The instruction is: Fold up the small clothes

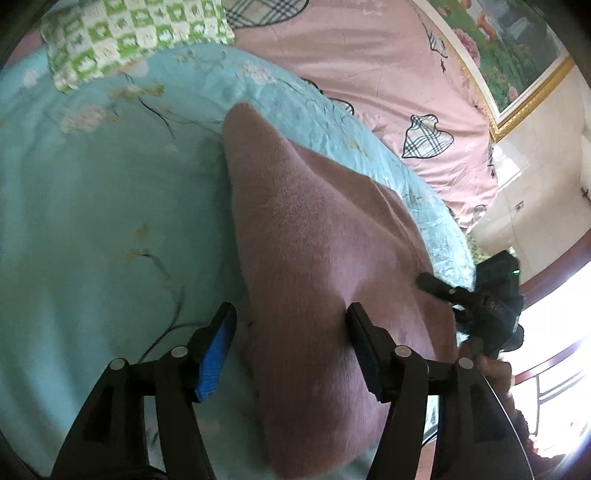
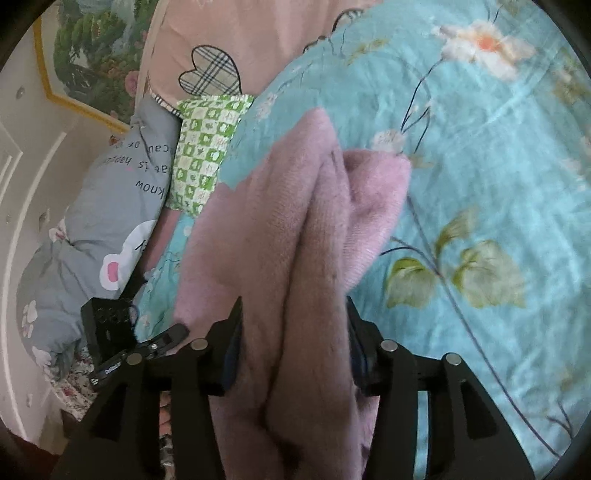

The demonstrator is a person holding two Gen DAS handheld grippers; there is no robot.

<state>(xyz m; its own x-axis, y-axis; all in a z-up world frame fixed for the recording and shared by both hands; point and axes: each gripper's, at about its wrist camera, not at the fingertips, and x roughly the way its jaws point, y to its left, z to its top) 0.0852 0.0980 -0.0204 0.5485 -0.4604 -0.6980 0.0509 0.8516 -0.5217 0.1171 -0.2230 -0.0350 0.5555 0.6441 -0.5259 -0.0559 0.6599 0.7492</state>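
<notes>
Pink sweater (image 2: 306,236) is lying bunched on the blue floral quilt (image 2: 480,166), running forward from both tools. Right gripper (image 2: 293,332) is clamping a thick fold of it. Left gripper (image 1: 291,332) is standing wide, sweater edge between its fingers, unpinched. Green checked pillow (image 1: 136,33) is lying ahead beyond.

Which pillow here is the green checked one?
Start at the big turquoise floral quilt covering the bed. At its far edge lies the small pillow, beside a grey printed pillow. Only it has green-and-white squares.
</notes>
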